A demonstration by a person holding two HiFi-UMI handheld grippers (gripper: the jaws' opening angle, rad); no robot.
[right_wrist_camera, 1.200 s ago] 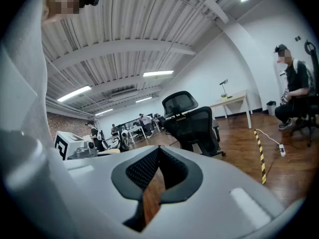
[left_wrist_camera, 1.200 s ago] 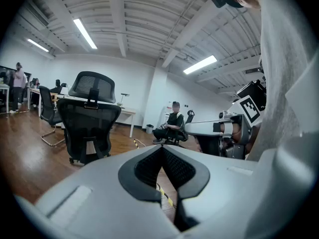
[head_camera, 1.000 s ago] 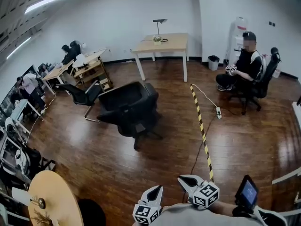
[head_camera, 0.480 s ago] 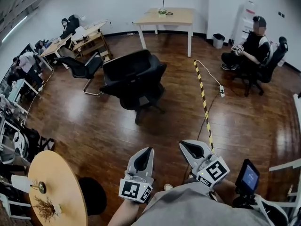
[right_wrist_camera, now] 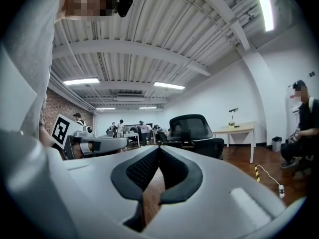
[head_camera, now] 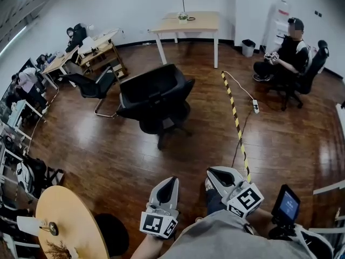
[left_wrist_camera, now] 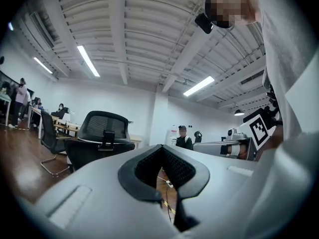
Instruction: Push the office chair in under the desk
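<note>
Left hand-held gripper [head_camera: 171, 182] and right hand-held gripper [head_camera: 214, 173] closed, empty.

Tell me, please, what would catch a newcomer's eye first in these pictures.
The big black office chair stands mid-floor on the dark wood, well short of the pale desk by the far wall. A yellow-and-black striped strip runs along the floor beside it. At the bottom edge, the left gripper and right gripper are both shut and empty.
</note>
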